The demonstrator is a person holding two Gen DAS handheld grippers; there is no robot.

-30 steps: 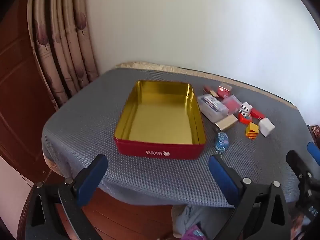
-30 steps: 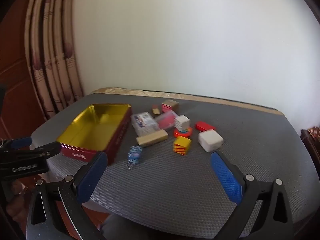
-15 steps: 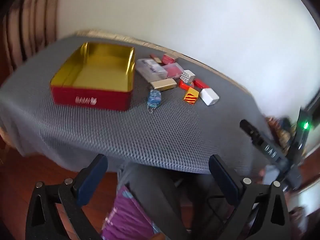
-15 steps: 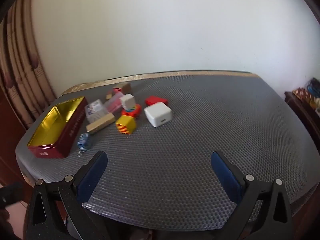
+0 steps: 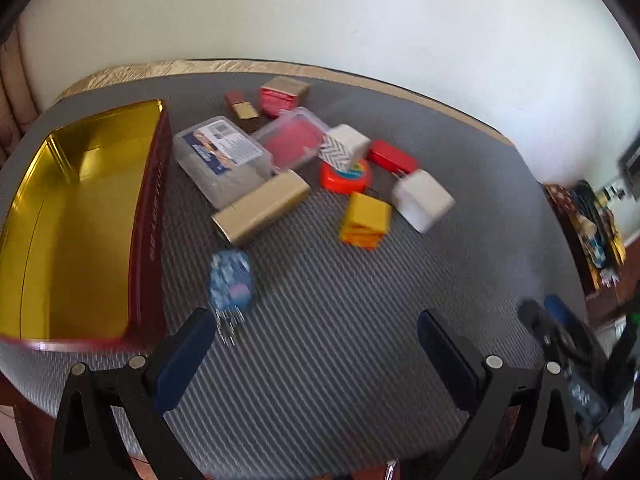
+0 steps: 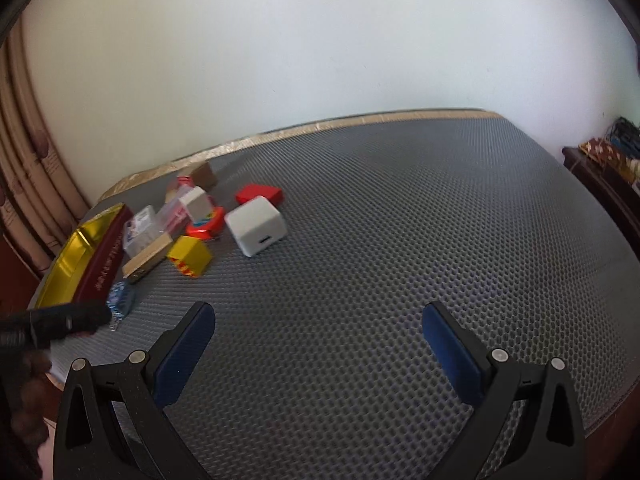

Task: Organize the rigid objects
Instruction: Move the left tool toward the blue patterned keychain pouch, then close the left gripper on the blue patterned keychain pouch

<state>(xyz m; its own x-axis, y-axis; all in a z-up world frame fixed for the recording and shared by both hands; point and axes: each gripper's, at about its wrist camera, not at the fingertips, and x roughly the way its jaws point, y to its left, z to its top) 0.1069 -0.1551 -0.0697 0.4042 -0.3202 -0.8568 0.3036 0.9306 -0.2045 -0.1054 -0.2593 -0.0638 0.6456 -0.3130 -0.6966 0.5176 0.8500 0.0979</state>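
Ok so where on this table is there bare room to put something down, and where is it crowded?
The red tin is empty inside. Bare grey mat runs right of the white cube to the far table edge, and in front of both open grippers, left and right. It is crowded between the tin and the white cube, where the clear box, gold bar and yellow block cluster.
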